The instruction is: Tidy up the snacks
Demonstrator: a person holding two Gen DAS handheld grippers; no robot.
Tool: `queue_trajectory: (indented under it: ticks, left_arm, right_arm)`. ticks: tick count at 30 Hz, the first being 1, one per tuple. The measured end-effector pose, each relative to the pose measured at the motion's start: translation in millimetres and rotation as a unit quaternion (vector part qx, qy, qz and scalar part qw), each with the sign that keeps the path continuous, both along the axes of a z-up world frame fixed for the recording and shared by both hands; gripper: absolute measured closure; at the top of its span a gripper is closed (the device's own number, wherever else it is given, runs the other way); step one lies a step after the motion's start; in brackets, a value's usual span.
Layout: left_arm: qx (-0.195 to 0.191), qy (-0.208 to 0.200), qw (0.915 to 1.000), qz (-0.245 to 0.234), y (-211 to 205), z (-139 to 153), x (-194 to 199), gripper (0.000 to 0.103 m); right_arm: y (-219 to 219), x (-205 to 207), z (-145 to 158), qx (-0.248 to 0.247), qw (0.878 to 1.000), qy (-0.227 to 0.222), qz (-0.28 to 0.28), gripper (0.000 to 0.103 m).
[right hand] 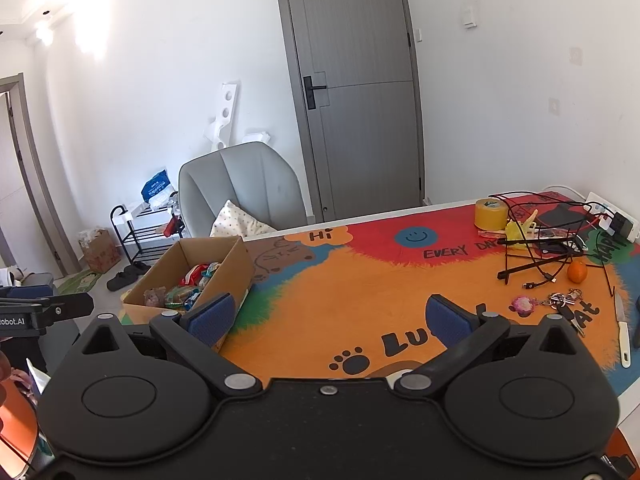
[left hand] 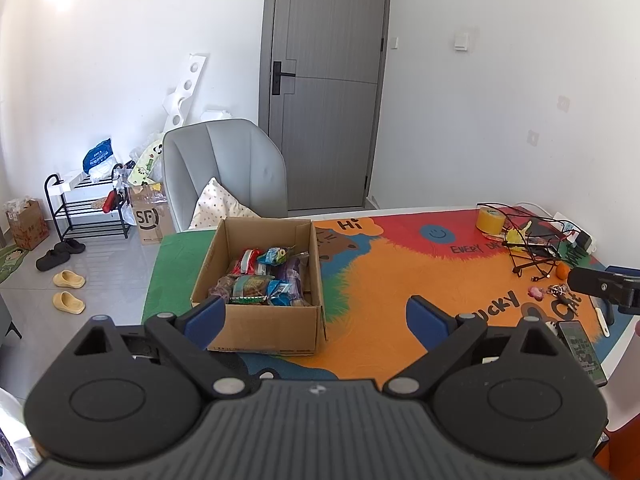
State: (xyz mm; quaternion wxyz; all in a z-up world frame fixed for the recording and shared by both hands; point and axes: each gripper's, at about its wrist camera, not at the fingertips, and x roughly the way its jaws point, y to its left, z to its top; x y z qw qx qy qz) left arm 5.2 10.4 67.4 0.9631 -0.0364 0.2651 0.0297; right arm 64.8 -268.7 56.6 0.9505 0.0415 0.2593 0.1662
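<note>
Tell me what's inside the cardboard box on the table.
The cardboard box holds a loose pile of wrapped snacks: red, blue, green and purple packets. The pile hides whatever lies beneath it, along with the box floor, and the near wall hides the front edge.

The box [left hand: 262, 322] at the bench's left edge is plain matt brown cardboard, and the snack packets [left hand: 264, 280] in it are glossy, crinkled plastic film. A soft, matt printed cloth [right hand: 340, 292] covers the bench. Each tool, left [left hand: 314, 320] and right [right hand: 334, 316], is matt black plastic with textured blue pads [right hand: 212, 316] and bare metal rivets.
</note>
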Motion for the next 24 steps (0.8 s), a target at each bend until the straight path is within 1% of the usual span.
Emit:
queue_trajectory:
  ticks: [24]
  left_arm:
    - [0.001,0.003,1.0,-0.002,-1.3,-2.8,0.6,0.007]
  right_arm:
    - [0.9,2.3,-2.7,-0.002,1.0,0.005,0.002,0.0]
